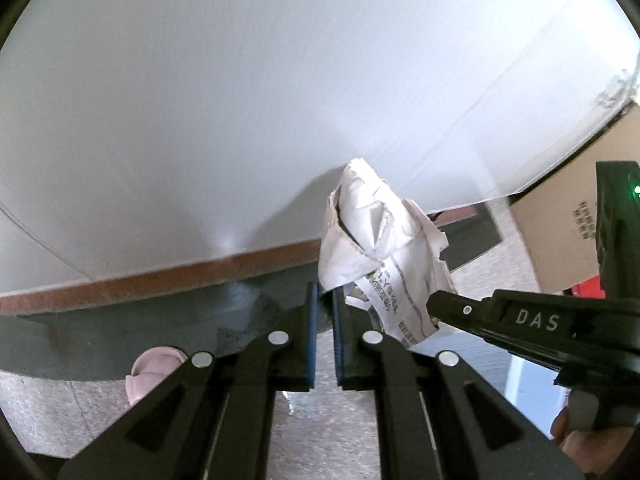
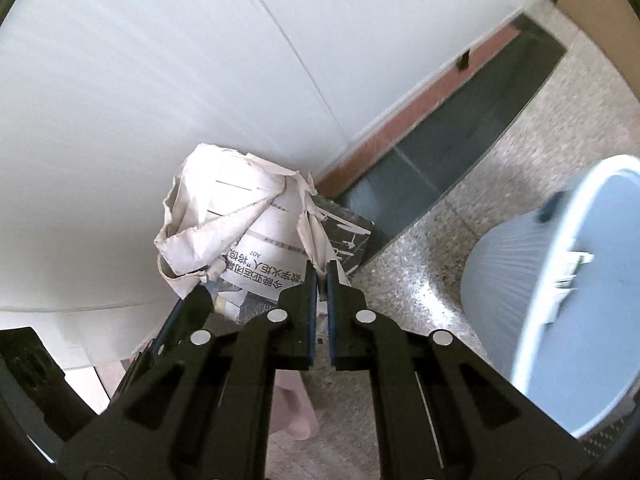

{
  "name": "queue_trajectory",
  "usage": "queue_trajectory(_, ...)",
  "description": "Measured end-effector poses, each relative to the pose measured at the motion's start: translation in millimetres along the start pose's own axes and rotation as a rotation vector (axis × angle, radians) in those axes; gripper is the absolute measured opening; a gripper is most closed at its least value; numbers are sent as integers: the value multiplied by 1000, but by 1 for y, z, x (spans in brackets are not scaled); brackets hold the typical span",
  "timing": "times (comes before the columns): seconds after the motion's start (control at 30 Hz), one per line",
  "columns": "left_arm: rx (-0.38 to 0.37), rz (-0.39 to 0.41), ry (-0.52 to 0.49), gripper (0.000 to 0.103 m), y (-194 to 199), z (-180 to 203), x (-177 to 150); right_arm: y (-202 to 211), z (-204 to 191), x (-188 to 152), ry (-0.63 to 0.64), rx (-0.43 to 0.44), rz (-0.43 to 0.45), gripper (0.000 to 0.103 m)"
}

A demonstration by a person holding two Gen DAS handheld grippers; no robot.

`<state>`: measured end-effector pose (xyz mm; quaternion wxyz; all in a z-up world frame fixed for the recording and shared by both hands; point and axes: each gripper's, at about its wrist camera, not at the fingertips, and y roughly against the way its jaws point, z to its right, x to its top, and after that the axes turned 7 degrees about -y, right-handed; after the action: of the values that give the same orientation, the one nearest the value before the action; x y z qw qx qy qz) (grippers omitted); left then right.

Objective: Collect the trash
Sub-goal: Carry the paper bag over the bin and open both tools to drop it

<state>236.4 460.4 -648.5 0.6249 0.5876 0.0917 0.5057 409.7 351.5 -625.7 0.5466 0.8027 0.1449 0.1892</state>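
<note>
A crumpled newspaper (image 1: 380,236) with printed columns hangs in the air above the floor. My left gripper (image 1: 326,294) is shut on its lower left edge. The right gripper (image 1: 438,306) comes in from the right in the left wrist view and pinches the paper's other side. In the right wrist view the same newspaper (image 2: 240,224) bulges up and to the left, and my right gripper (image 2: 322,276) is shut on a folded strip of it. A pale blue ribbed trash bin (image 2: 560,292) stands on the floor at the right, its mouth open.
A white wall panel (image 1: 240,100) with a reddish skirting (image 1: 160,276) and a dark floor strip (image 2: 460,144) runs behind the paper. A cardboard box (image 1: 572,220) stands at the right. The floor (image 2: 420,280) is speckled stone. A pink slipper (image 1: 152,368) shows below.
</note>
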Motion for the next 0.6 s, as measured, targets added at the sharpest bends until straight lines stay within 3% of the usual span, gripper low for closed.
queue_trajectory(0.23, -91, 101, -110, 6, 77, 58, 18, 110, 10, -10, -54, 43, 148, 5)
queue_trajectory(0.43, -212, 129, -214, 6, 109, 130, 11, 187, 70, -25, -131, 35, 254, 5)
queue_trajectory(0.6, -277, 112, -299, 6, 116, 185, -9, 219, 126, -37, -193, 0, 294, 5)
